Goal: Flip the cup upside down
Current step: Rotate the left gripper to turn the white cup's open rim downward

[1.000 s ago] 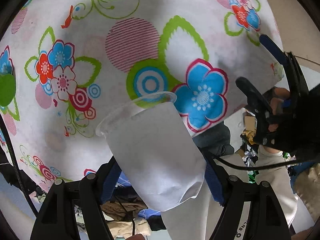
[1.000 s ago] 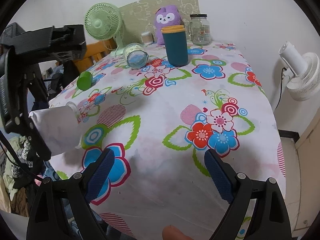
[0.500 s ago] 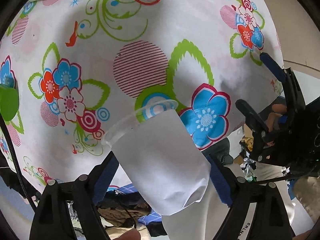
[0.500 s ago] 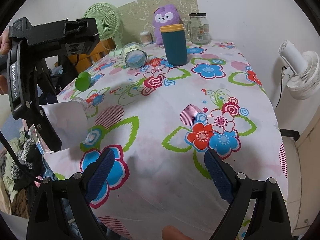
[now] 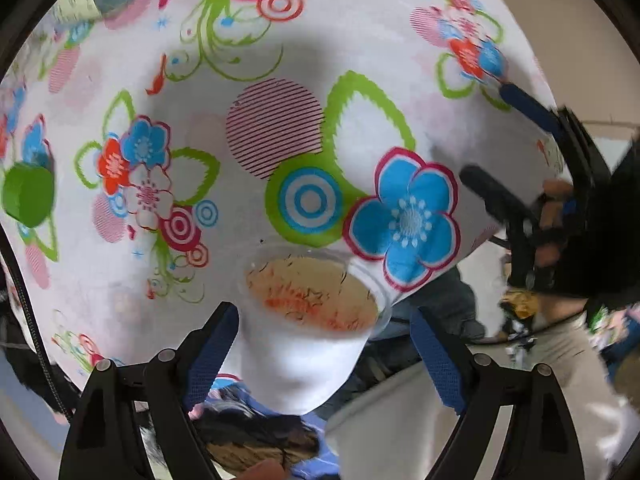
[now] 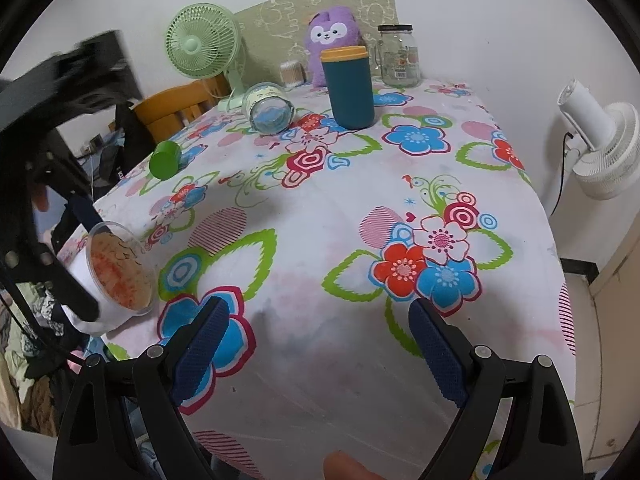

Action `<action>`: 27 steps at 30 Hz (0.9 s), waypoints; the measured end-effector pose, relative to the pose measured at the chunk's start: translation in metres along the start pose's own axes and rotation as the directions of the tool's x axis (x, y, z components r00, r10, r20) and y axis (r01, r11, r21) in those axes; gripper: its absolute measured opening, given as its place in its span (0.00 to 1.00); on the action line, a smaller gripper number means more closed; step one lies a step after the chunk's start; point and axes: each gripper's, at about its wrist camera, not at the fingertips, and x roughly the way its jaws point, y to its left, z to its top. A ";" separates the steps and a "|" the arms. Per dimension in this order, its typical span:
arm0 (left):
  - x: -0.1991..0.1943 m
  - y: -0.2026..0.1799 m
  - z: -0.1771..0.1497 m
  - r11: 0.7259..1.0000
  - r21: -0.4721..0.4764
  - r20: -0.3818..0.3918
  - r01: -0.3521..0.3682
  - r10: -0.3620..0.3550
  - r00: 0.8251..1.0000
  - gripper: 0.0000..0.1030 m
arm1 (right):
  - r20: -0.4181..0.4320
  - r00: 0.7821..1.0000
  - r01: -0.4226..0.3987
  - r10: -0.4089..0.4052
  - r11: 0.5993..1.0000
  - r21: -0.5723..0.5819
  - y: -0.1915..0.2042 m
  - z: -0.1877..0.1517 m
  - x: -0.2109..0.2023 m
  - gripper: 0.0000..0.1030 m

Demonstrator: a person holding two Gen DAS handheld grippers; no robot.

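Note:
A clear plastic cup (image 5: pixel 304 336) with a white paper sleeve sits between the blue pads of my left gripper (image 5: pixel 320 356). It is tilted on its side, mouth facing the table, with an orange-stained inside. The left pad touches it; a gap shows at the right pad. In the right wrist view the cup (image 6: pixel 116 276) hangs at the table's front left corner, held by the left gripper's black frame (image 6: pixel 52 264). My right gripper (image 6: pixel 316 356) is open and empty over the flowered tablecloth (image 6: pixel 320 220).
On the cloth stand a teal tumbler with a yellow lid (image 6: pixel 348 88), a glass jar (image 6: pixel 398 56), a purple plush (image 6: pixel 332 40), a green desk fan (image 6: pixel 204 48), a tipped jar (image 6: pixel 268 108) and a green cap (image 6: pixel 164 160). A white fan (image 6: pixel 600 144) stands right of the table.
The cup has turned in the left gripper: its mouth, before seen side-on, now faces the camera and table. The left gripper moved closer to the table edge. The right gripper stayed put.

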 end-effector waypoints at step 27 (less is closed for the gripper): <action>0.047 0.002 -0.089 0.992 0.057 0.458 -0.114 0.075 0.886 0.98 | 0.047 0.997 -0.057 0.060 0.996 -0.067 0.086 -0.046 -0.028 0.90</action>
